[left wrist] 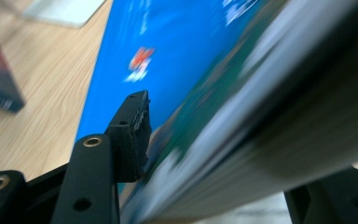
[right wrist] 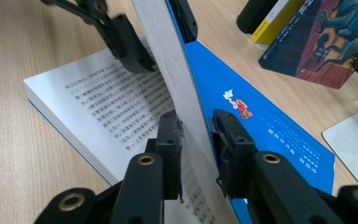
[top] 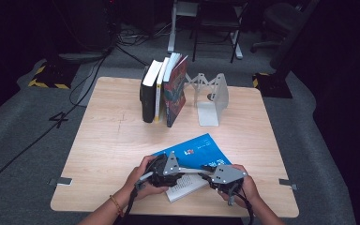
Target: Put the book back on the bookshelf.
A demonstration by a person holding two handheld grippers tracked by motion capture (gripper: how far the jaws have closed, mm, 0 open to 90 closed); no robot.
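- The blue book (top: 194, 161) lies open at the bench's (top: 108, 140) near edge, its front block of pages lifted upright.
- Right hand-held gripper (right wrist: 196, 140) is clamped on that block; left hand-held gripper (top: 161, 169) pinches it too (farther along).
- Risk: uneven pulling could tear or crease pages.
- Beyond stand leaning books (top: 163, 89), a bookend (top: 212, 98); dark room.
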